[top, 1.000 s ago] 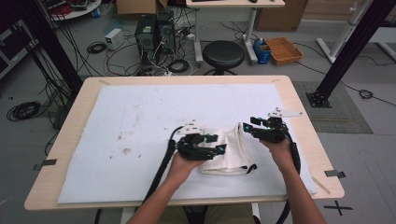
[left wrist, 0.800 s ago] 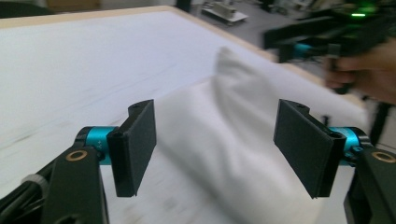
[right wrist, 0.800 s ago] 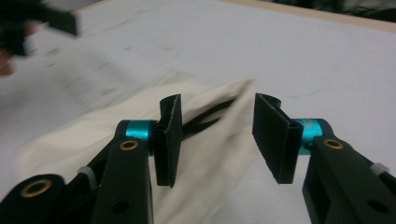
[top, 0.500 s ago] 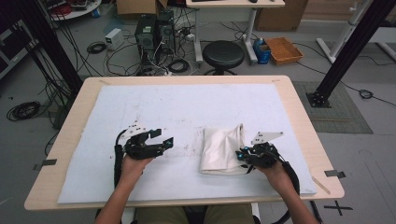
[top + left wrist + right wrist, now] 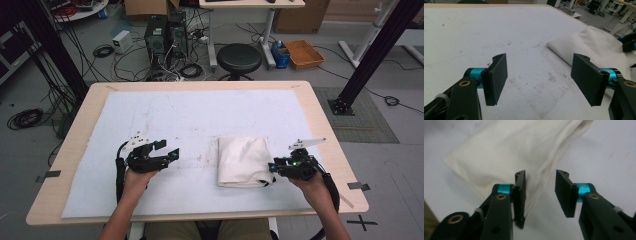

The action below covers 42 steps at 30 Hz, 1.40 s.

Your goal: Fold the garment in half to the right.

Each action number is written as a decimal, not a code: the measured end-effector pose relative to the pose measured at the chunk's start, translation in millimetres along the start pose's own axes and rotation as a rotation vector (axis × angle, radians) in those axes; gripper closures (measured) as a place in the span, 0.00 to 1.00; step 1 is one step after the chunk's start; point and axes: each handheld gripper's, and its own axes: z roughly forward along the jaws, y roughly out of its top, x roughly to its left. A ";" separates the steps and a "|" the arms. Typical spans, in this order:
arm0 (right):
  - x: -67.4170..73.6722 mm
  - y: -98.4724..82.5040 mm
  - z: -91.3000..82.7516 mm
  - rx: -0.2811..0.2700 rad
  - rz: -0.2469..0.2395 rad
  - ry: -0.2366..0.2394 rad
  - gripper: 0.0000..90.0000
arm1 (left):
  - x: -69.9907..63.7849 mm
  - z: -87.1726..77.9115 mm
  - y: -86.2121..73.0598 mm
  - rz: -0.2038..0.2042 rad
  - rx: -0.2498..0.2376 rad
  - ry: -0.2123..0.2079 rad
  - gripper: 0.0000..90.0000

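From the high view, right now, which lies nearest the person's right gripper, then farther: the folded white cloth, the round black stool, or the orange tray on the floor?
From the right gripper:
1. Folded white cloth, just beside it on the table.
2. Orange tray, on the floor beyond the table's far edge.
3. Round black stool, also beyond, to the tray's left; nearly level with it.

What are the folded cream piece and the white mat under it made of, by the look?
Folded cream piece: seemingly soft woven cloth, matte; it shows creases and limp, rounded folds. White mat: looks like thin matte felt or foam sheet, flat, scuffed with dark specks; which one is unclear.
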 end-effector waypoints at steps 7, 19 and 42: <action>33.3 -1.7 10.4 -0.031 -0.195 0.069 0.75 | 1.6 -2.2 -2.3 -0.008 -0.008 -0.001 0.33; 12.5 -22.9 13.5 0.113 -0.257 0.032 0.87 | 3.4 -3.2 -3.7 -0.013 -0.006 -0.010 0.33; -19.9 40.3 61.5 -0.080 -0.087 -0.053 0.83 | 3.8 0.0 -4.4 -0.013 0.001 -0.012 0.33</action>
